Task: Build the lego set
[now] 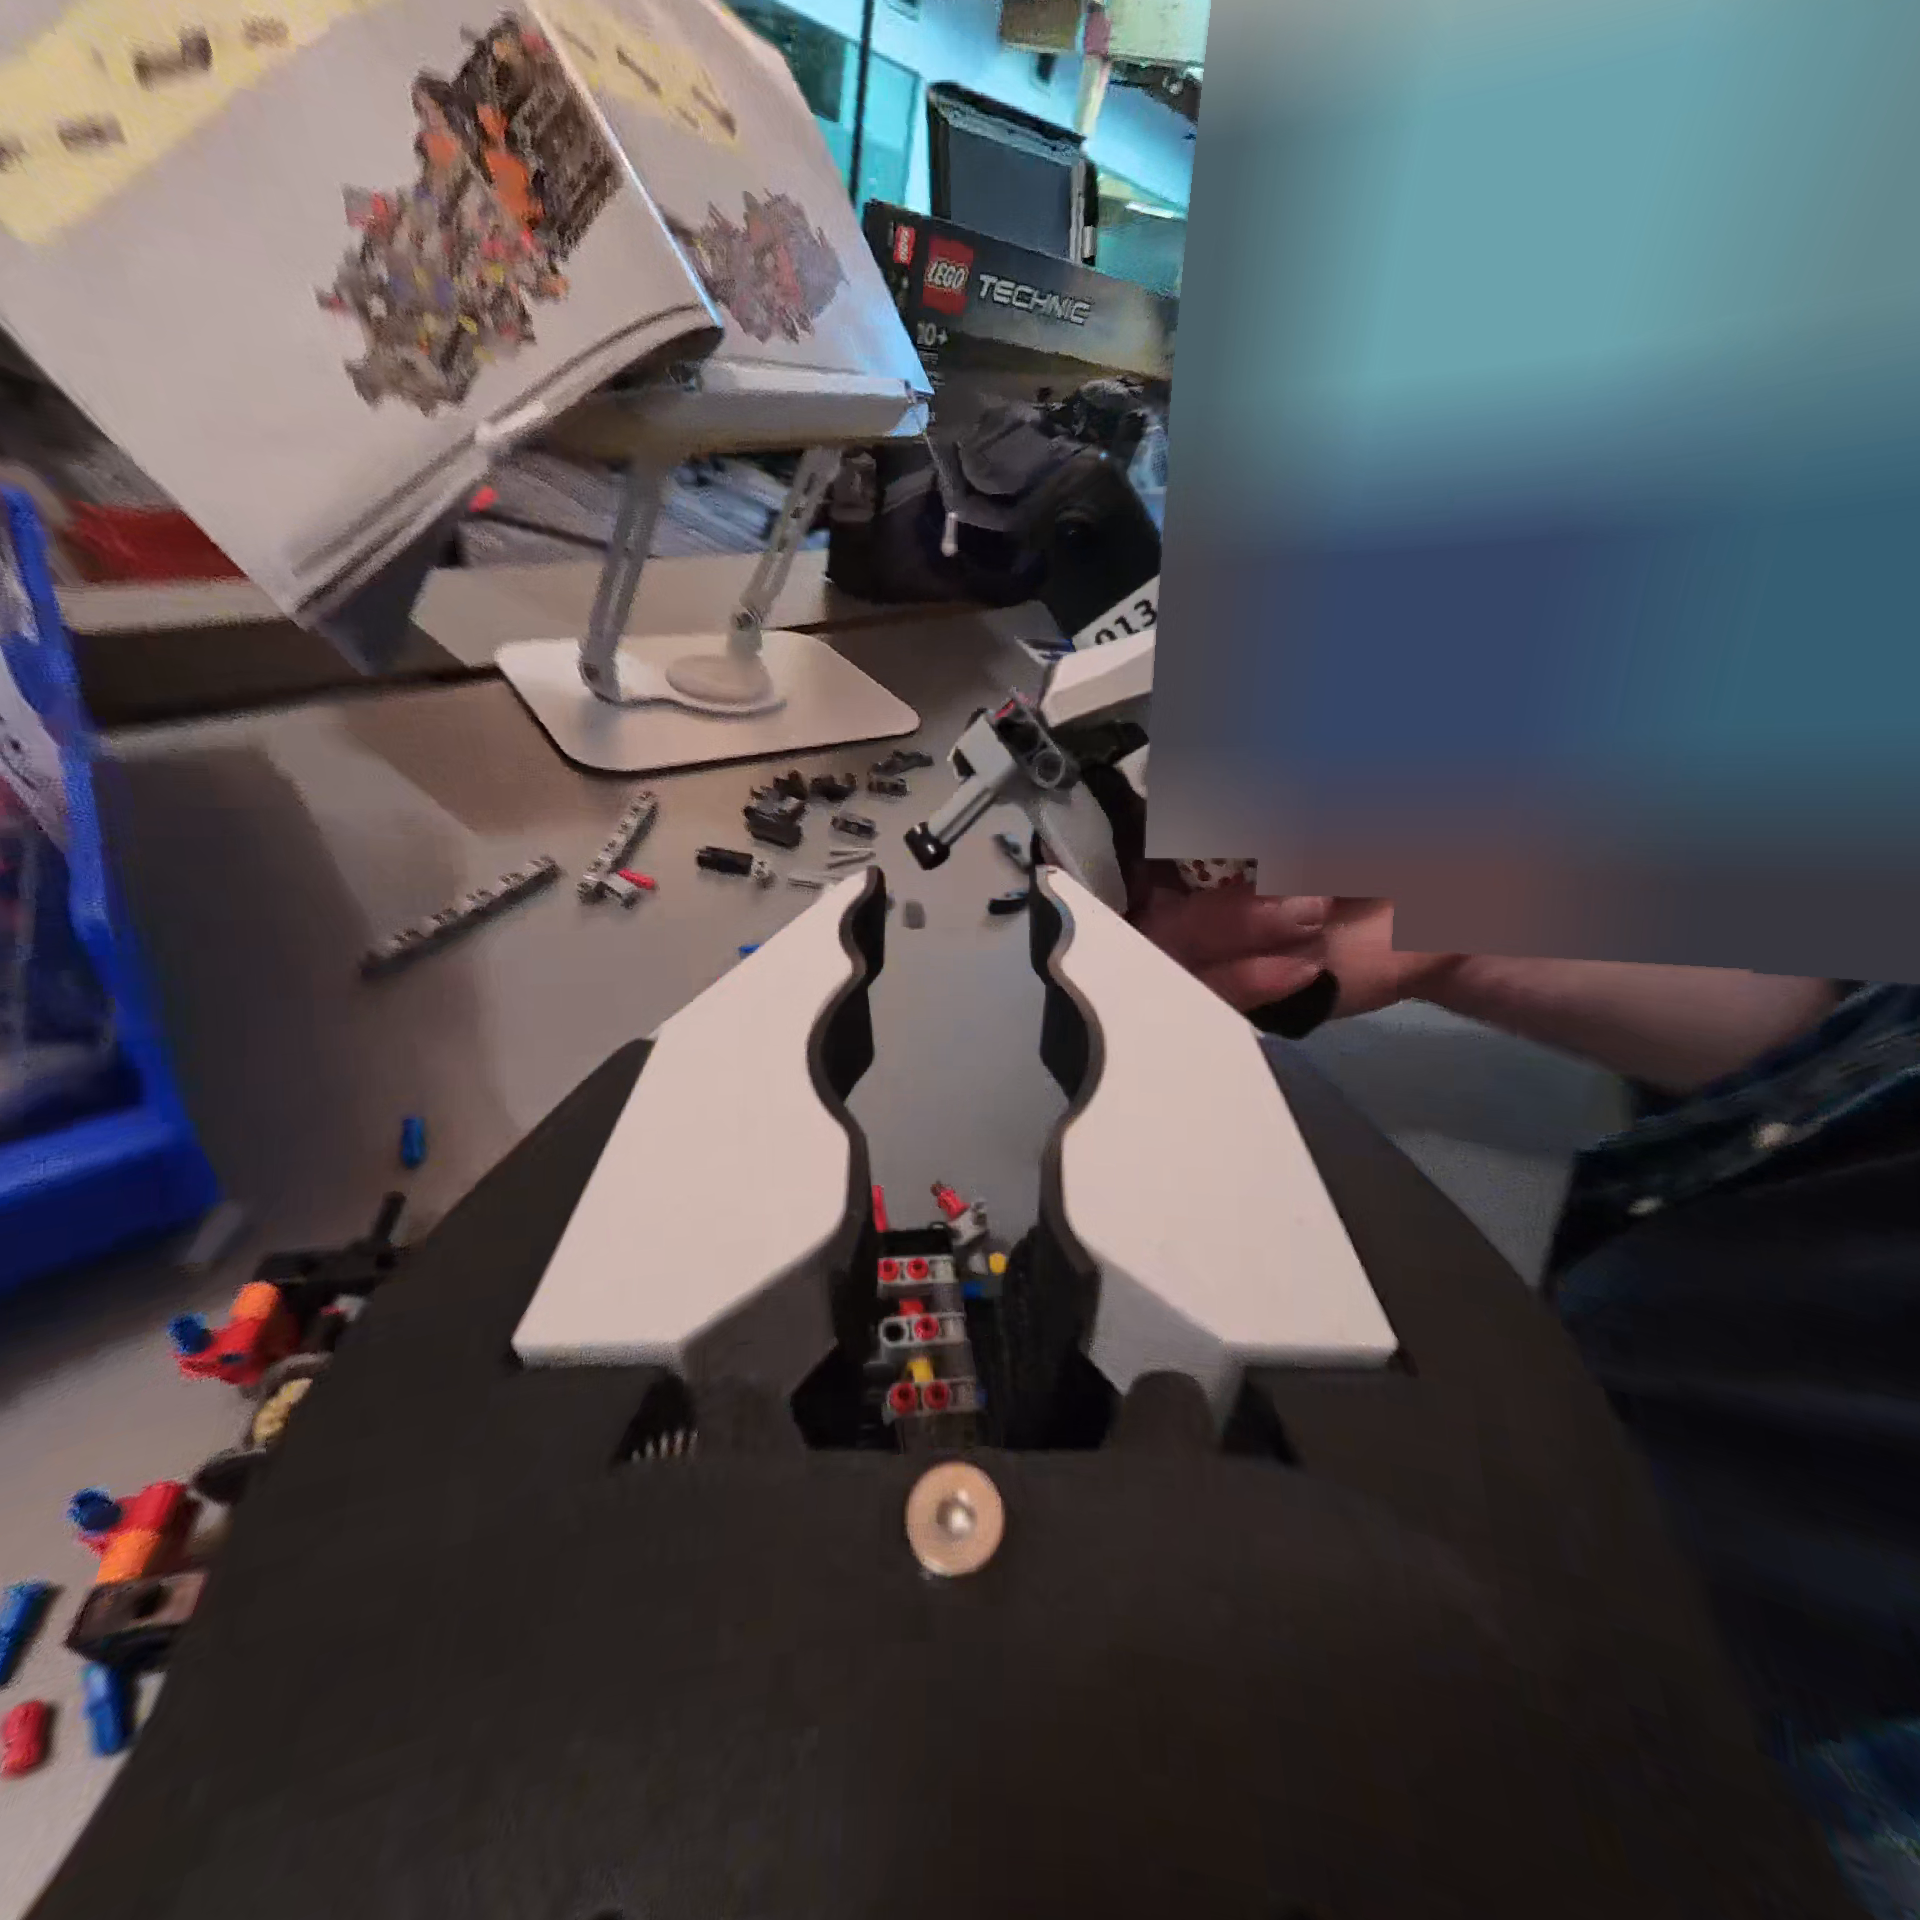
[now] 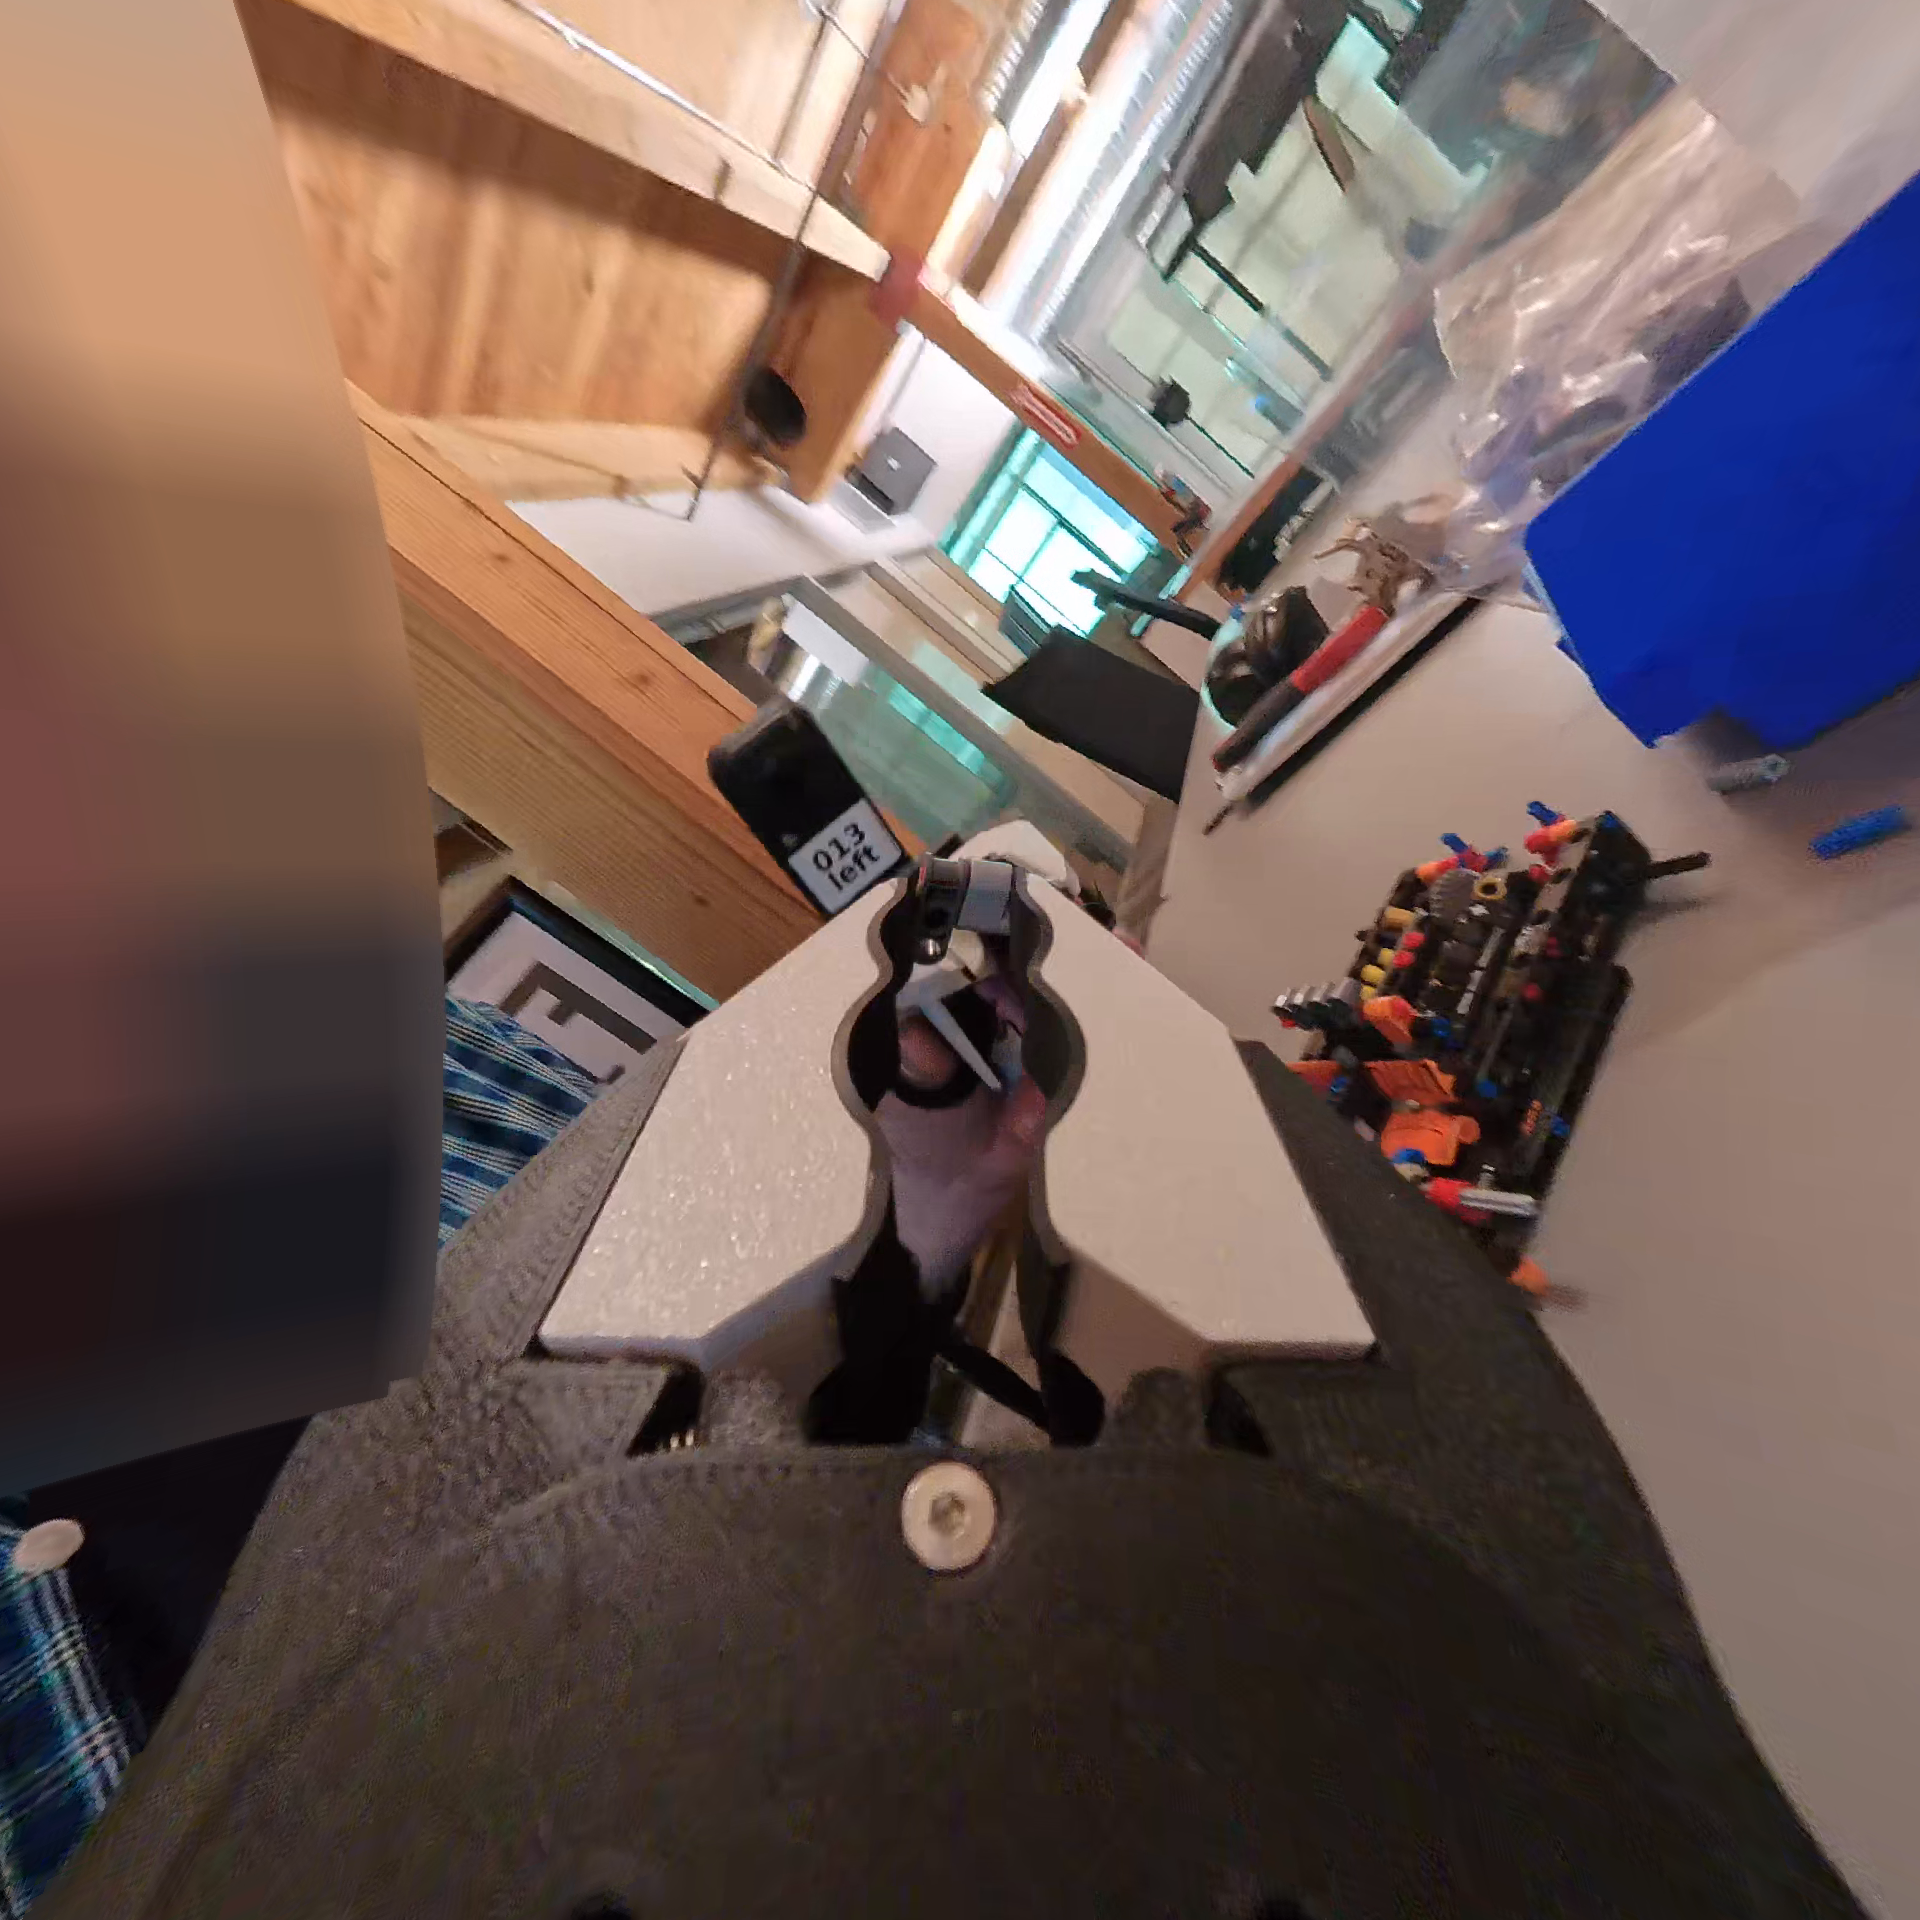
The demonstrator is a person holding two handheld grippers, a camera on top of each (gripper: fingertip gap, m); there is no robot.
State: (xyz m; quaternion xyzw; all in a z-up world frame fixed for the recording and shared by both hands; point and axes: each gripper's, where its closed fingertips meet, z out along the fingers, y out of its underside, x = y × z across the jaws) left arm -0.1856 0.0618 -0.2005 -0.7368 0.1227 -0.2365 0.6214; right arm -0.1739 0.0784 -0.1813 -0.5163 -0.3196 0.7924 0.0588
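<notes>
Right wrist view: grey piece (image 2: 971, 894) between claw (image 2: 961, 914) tips.

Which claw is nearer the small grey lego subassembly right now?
Right. The right claw is shut on the grey lego subassembly at its fingertips. The left claw is open and empty, with the subassembly held up just beyond its tips.

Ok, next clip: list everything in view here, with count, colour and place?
Instruction booklet: one, grey, open on a silver stand, back left.
Storage bin: one, blue, left edge.
Set box: one, black, behind the stand.
Loose pieces: many, mostly dark grey, table centre.
Built model: one, black and orange, on the table.
Grey subassembly: one, in the right gripper.
Left gripper: open, empty.
Right gripper: shut on the subassembly.
</notes>
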